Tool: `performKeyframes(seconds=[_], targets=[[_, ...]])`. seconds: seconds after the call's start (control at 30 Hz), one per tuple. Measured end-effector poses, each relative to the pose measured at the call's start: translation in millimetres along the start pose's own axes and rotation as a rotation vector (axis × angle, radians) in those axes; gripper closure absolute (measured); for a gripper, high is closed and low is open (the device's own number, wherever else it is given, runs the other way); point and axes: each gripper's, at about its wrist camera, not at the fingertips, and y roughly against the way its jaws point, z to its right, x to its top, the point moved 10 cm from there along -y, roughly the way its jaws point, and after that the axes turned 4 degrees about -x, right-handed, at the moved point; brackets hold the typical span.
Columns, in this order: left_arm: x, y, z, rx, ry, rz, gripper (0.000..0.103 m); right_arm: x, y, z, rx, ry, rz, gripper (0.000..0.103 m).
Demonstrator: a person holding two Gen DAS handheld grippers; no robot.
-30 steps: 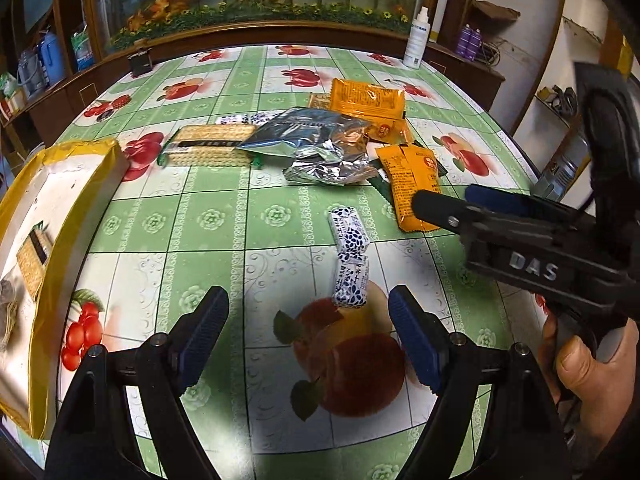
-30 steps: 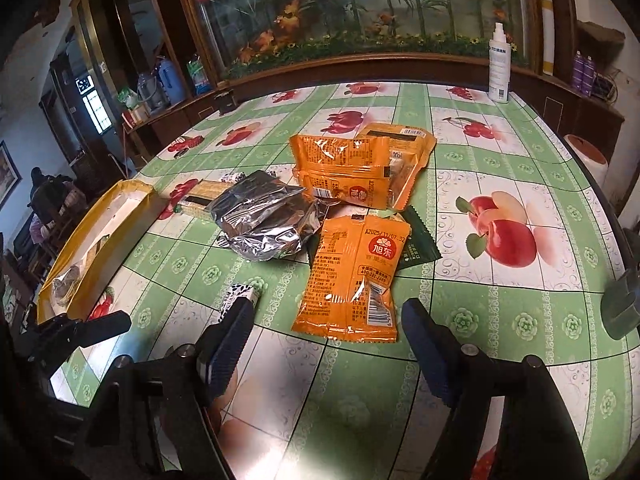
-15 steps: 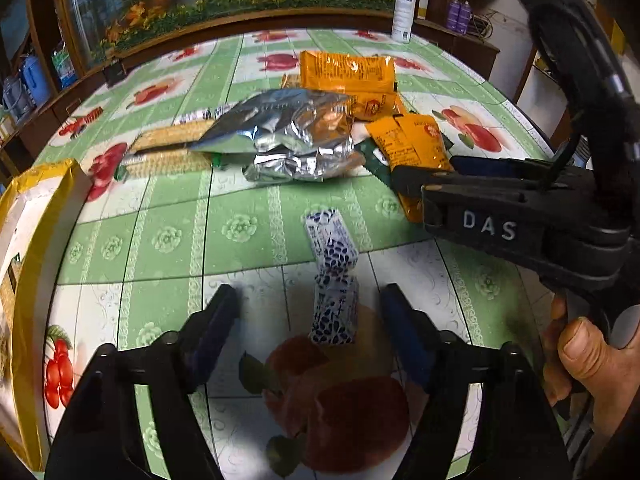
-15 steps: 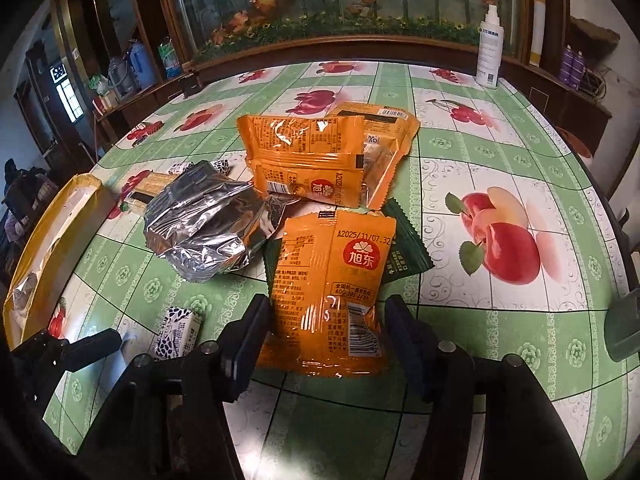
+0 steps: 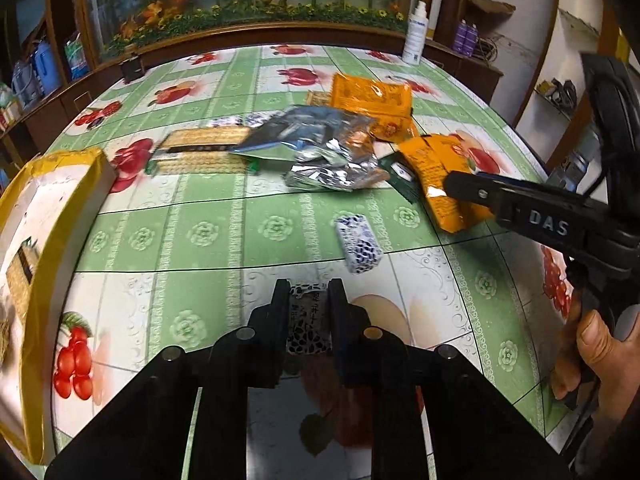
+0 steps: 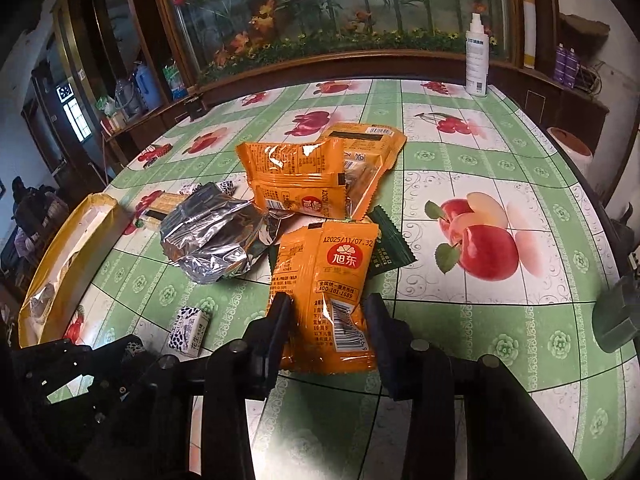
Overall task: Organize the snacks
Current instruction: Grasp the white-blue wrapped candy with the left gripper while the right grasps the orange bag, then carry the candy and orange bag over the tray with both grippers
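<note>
Green-and-white fruit-print oilcloth covers the worktop (image 5: 208, 236), and the snacks sit in a loose heap toward its far middle. The left gripper (image 5: 309, 300) is clamped on a small black-and-white packet (image 5: 308, 326), its jaws pressed against both sides near the worktop's near edge. A matching packet (image 5: 358, 243) lies just beyond it, slightly to the right. The right gripper (image 6: 326, 316) straddles the near end of an orange pouch (image 6: 326, 292); its fingers (image 6: 280, 320) are close on either side, but I cannot tell whether they are pinching it. Behind that pouch a dark green sachet (image 6: 390, 246) peeks out, with two more orange bags (image 6: 296, 178) farther back and a crumpled foil bag (image 6: 212, 232) to the left. A cracker pack (image 5: 204, 150) lies left of the foil, and a yellow-rimmed box (image 5: 40, 240) stands at the far left edge.
</note>
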Motion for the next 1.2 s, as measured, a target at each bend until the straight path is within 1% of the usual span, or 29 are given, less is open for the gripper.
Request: performKeyframes(seconds=[0.23, 0.47, 0.57, 0.67, 0.8, 0.93, 1.03, 1.2], targets=[[6, 28, -27, 0.004, 0.065, 0.057, 0.087, 9, 32, -19, 0.042, 0.018, 0.056, 0.063], [0, 56, -64, 0.024, 0.128, 0.101, 0.087, 15, 49, -65, 0.113, 0.071, 0.086, 0.063], [-6, 64, -83, 0.042, 0.161, 0.105, 0.087, 16, 52, -88, 0.156, 0.094, 0.090, 0.063], [-12, 74, -103, 0.067, 0.196, 0.115, 0.087, 14, 53, -120, 0.218, 0.125, 0.083, 0.063], [-16, 95, -138, 0.112, 0.246, 0.148, 0.087, 10, 49, -164, 0.303, 0.160, 0.064, 0.063], [-22, 112, -176, 0.147, 0.310, 0.176, 0.087, 9, 44, -207, 0.365, 0.204, 0.048, 0.063], [-26, 121, -199, 0.139, 0.356, 0.198, 0.087, 9, 42, -238, 0.406, 0.239, 0.041, 0.064], [-35, 136, -224, 0.127, 0.376, 0.249, 0.087, 7, 41, -285, 0.445, 0.307, 0.038, 0.064]])
